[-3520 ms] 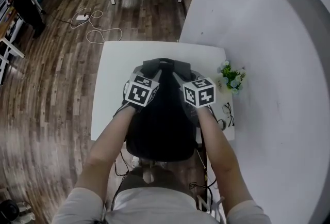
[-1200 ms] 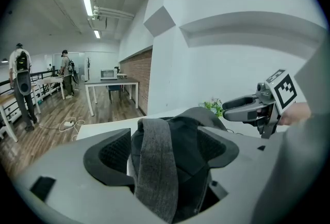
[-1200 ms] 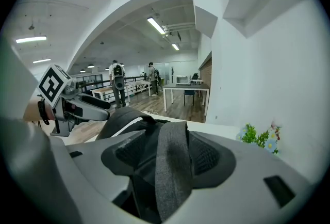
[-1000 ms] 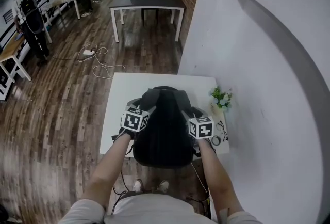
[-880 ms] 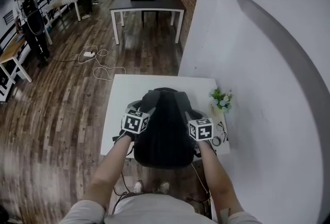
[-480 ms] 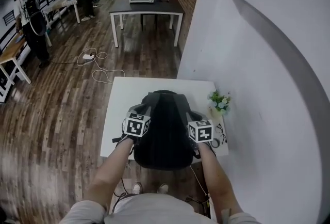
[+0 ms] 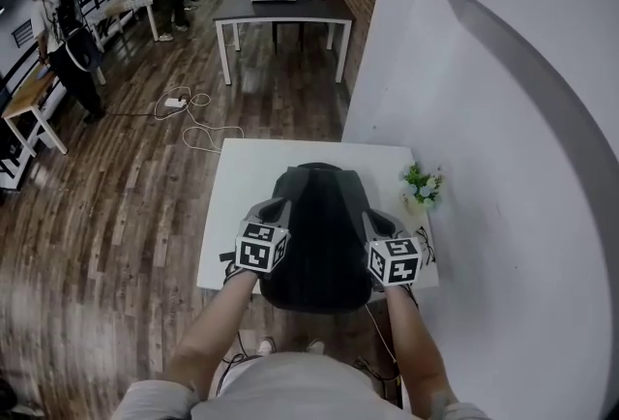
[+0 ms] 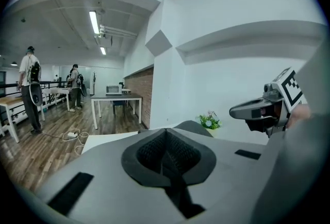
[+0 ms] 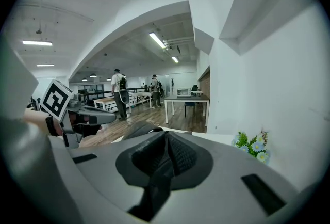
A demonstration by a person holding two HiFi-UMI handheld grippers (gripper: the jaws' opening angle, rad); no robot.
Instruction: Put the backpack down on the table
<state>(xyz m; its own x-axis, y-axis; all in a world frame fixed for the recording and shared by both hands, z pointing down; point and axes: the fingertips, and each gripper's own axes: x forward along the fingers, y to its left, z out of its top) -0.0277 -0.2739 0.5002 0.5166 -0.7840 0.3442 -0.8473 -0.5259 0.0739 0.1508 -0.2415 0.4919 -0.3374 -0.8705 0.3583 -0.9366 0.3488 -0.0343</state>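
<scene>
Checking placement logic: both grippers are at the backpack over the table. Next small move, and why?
Probably ease the backpack forward, grips kept. The left gripper and right gripper look shut on its thin dark straps, and its rear overhangs the table's near edge.

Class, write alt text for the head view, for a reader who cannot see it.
A black backpack rests on a white table, flanked by the left gripper and right gripper. A small plant stands by the wall.
</scene>
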